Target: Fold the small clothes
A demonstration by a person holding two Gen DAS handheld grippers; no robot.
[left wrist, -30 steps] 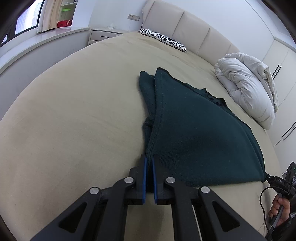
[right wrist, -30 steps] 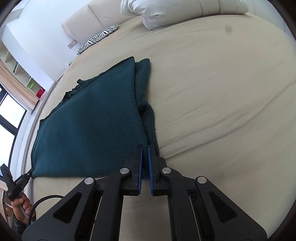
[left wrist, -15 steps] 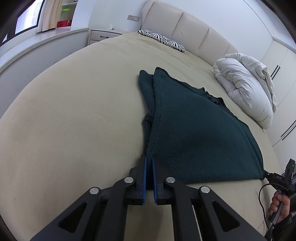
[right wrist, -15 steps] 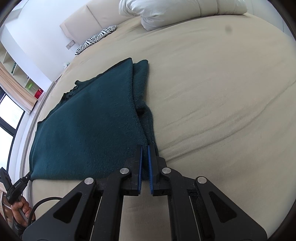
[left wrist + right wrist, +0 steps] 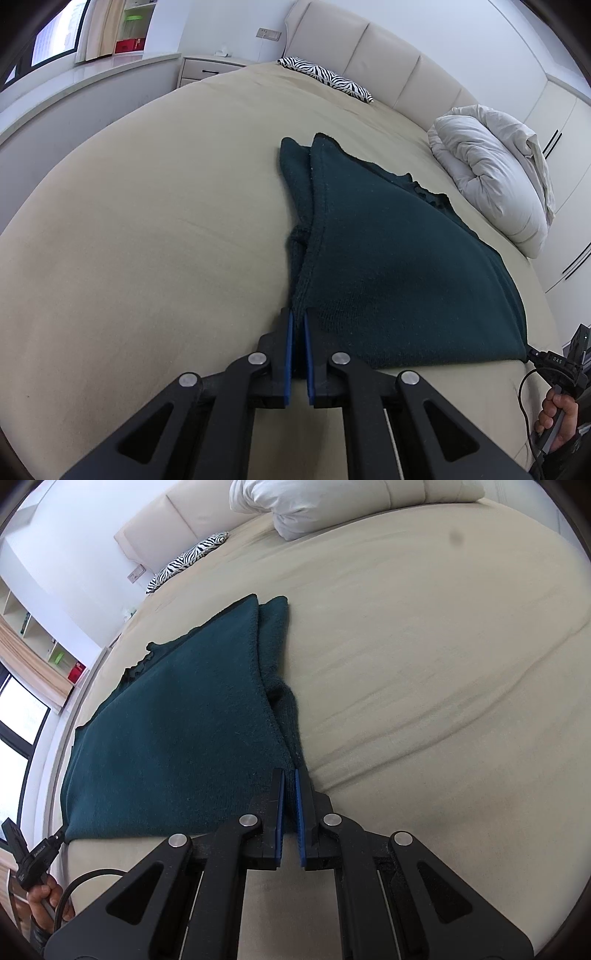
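Left gripper point(image 5: 297, 325) and right gripper point(image 5: 290, 786) each pinched a near corner of the green garment point(image 5: 388, 258); bare bed point(image 5: 147, 221) lay toward 9 o'clock.

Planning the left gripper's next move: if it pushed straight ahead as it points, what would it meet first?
The left gripper, shut on the sweater's near corner, would probably just push further into that sweater.

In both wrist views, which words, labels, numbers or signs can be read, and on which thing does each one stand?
"DAS": white letters, only partly legible, on the black cable plug at the right gripper in the left wrist view.
White print on the cable plug at the left gripper in the right wrist view: too small to read.
Green sweater, zebra pillow, red box on the shelf: no text visible.
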